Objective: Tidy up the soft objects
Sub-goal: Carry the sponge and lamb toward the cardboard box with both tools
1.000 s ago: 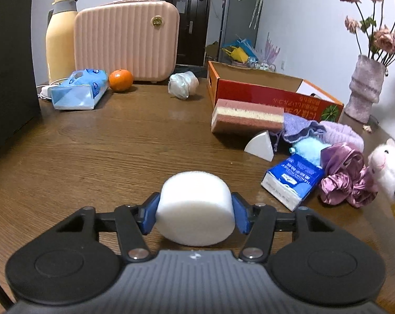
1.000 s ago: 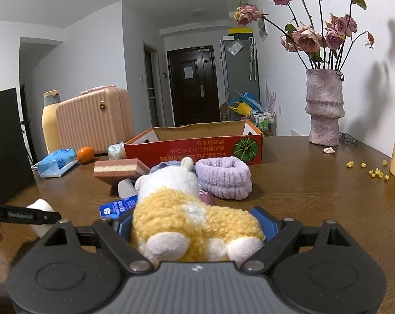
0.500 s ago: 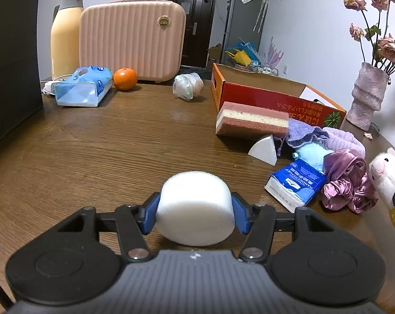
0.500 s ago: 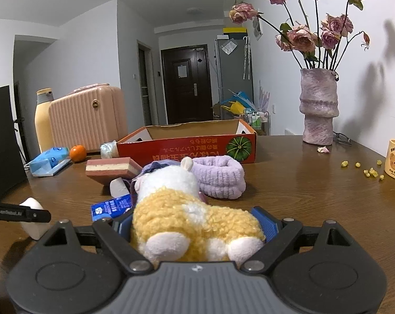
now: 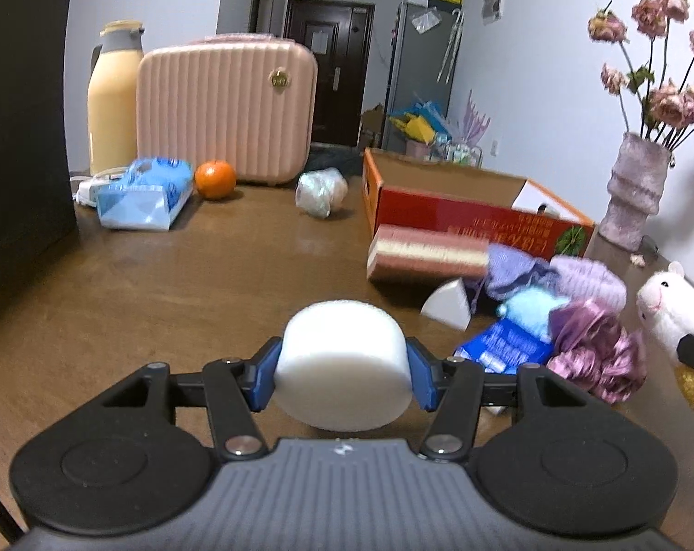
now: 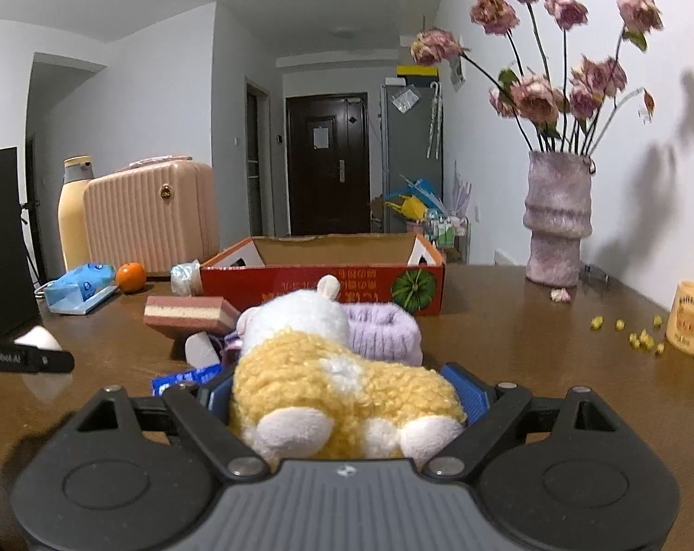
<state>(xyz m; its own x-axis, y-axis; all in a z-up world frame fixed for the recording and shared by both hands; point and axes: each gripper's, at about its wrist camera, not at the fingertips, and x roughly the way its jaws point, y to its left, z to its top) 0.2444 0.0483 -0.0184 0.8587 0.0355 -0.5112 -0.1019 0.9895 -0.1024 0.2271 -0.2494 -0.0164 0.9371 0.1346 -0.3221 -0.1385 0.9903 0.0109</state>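
My left gripper [image 5: 344, 379] is shut on a white foam cylinder [image 5: 342, 349], held just above the brown table [image 5: 163, 284]. My right gripper [image 6: 344, 395] is shut on a yellow and white plush toy [image 6: 328, 376], whose head points away from the camera; the plush [image 5: 668, 307] also shows at the right edge of the left wrist view. Ahead stands an open red cardboard box [image 6: 324, 284]. In front of it lie a pink layered sponge [image 5: 427, 252], a white wedge [image 5: 448, 305], a purple headband [image 6: 383, 330], a blue packet [image 5: 503, 349] and a satin scrunchie [image 5: 595, 353].
At the back left stand a pink suitcase [image 5: 227, 110], a cream flask [image 5: 112, 101], a tissue pack [image 5: 140, 197], an orange [image 5: 215, 179] and a plastic wad [image 5: 321, 193]. A vase of dried roses [image 6: 558, 220], a yellow mug [image 6: 691, 319] and scattered crumbs [image 6: 640, 340] are at the right. A black panel [image 5: 20, 137] stands at the left.
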